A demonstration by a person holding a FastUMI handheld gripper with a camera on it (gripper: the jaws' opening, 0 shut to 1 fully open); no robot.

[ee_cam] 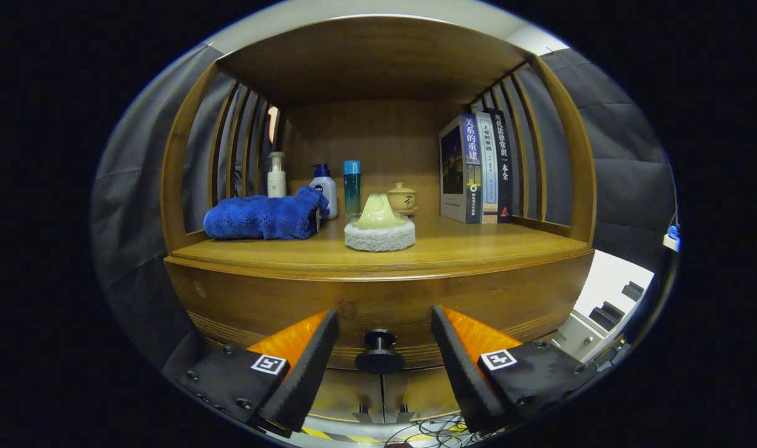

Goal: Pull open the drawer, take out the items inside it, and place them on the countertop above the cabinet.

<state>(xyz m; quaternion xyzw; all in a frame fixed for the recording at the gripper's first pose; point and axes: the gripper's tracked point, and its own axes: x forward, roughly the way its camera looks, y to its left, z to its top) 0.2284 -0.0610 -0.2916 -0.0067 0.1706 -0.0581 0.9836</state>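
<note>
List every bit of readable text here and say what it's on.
"关系的重建": spine of the left book.
"现代法律常识一本全": spine of the black book.
Middle book, pump bottle, lidded cup: too blurred.
Tool, open around the drawer knob: square markers, no words.

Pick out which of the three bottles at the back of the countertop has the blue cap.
The middle-right one: the slim teal bottle with a blue cap, beside the yellow lidded cup. The other two are white pump bottles. The open fingers flank the drawer knob.
</note>
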